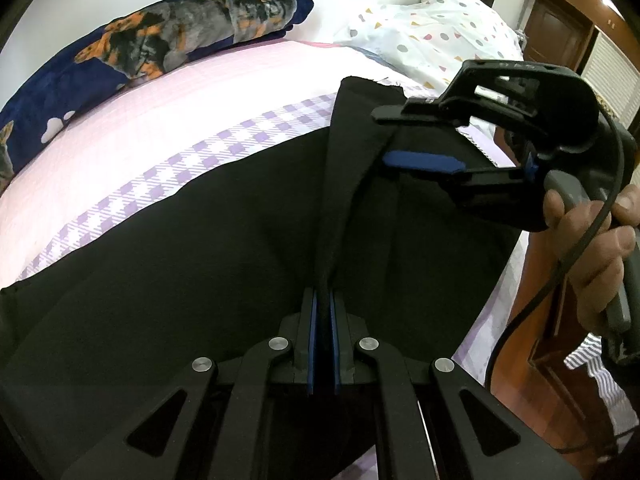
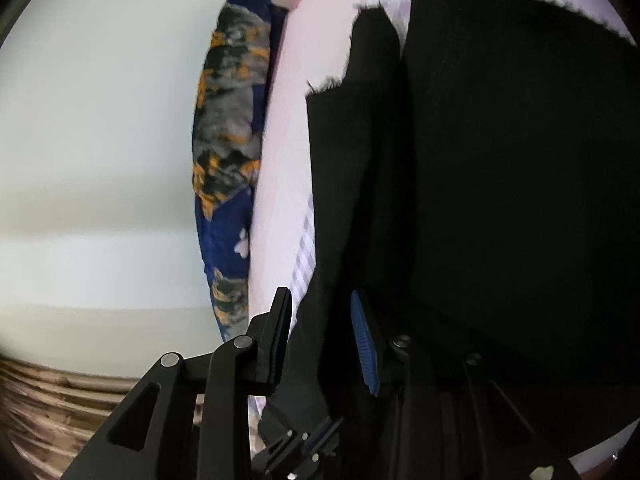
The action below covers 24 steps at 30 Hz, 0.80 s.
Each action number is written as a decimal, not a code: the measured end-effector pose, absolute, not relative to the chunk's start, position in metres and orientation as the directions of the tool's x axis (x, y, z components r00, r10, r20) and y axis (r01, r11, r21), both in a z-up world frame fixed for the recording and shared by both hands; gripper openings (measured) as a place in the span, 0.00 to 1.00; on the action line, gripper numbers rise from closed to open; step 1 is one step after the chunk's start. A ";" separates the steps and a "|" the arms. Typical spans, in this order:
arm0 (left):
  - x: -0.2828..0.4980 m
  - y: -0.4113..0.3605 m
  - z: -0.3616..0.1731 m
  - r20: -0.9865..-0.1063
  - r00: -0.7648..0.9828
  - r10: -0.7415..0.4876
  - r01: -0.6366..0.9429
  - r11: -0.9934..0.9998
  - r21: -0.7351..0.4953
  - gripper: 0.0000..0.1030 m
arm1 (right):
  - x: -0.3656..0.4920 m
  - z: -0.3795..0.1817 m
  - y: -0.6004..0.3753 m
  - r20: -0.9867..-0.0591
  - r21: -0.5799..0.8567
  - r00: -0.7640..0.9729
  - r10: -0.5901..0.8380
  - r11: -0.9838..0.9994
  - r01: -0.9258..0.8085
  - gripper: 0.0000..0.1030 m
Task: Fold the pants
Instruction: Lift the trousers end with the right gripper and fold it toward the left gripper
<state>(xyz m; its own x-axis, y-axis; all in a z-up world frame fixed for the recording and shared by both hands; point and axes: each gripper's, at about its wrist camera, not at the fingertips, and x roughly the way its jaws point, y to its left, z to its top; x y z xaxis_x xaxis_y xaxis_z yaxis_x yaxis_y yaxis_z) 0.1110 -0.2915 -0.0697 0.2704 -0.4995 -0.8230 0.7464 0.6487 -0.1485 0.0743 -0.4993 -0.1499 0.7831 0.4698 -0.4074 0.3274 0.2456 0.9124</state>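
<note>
Left wrist view, nearest first: left gripper (image 1: 324, 300) clenched on a ridge of the black pants (image 1: 200, 248), blue pads pressed tight on the fold between them. Beyond it, pants spread wide over the bed (image 1: 120, 120), a raised crease running away from the pinch toward the far raw hem. To the right, right gripper (image 1: 416, 136) held sideways above the cloth by a hand (image 1: 588, 240), jaws parted, one blue pad (image 1: 420, 161) showing below and the other finger (image 1: 412, 114) above; a strip of cloth passing between them, pads not pressing on it. Cable looping down past the hand. Farther off, checked lilac and pink sheet, then a dark blue dog-print blanket (image 1: 120, 52) along the wall at left and a white dotted quilt (image 1: 432, 32) at upper right. Wooden door (image 1: 560, 24) past the quilt.

Right wrist view, rolled sideways: gripper fingers near, released, with a fold of pants (image 2: 500, 200) lying in the gap and touching neither pad clearly. Tip of the left gripper (image 2: 316, 440) just below, at the frame's lower edge. Farther on, frayed hems of both legs against the sheet (image 2: 320, 40), blanket (image 2: 228, 120) beyond, white wall behind.
</note>
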 end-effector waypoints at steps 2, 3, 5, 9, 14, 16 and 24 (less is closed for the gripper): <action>0.110 -0.292 -0.069 -0.822 0.269 -0.501 0.749 0.645 -0.148 0.06 | 0.078 -0.153 -0.496 -0.420 0.907 0.773 0.476 0.253 0.338 0.29; 0.110 -0.292 -0.069 -0.822 0.267 -0.502 0.751 0.643 -0.149 0.06 | 0.081 -0.153 -0.496 -0.420 0.907 0.774 0.474 0.252 0.338 0.29; 0.109 -0.292 -0.069 -0.822 0.263 -0.505 0.754 0.639 -0.152 0.06 | 0.087 -0.153 -0.499 -0.419 0.907 0.786 0.455 0.253 0.337 0.29; 0.107 -0.293 -0.069 -0.822 0.260 -0.507 0.762 0.631 -0.148 0.06 | 0.100 -0.142 -0.521 -0.441 0.892 0.812 0.382 0.287 0.349 0.29; 0.105 -0.294 -0.069 -0.821 0.261 -0.508 0.763 0.629 -0.147 0.06 | 0.109 -0.127 -0.548 -0.464 0.870 0.825 0.322 0.340 0.357 0.18; 0.106 -0.294 -0.069 -0.821 0.260 -0.508 0.762 0.630 -0.149 0.06 | 0.110 -0.121 -0.552 -0.476 0.859 0.819 0.320 0.368 0.355 0.11; 0.096 -0.296 -0.061 -0.808 0.259 -0.529 0.787 0.601 -0.141 0.06 | 0.066 -0.086 -0.561 -0.510 0.804 0.830 0.227 0.467 0.367 0.05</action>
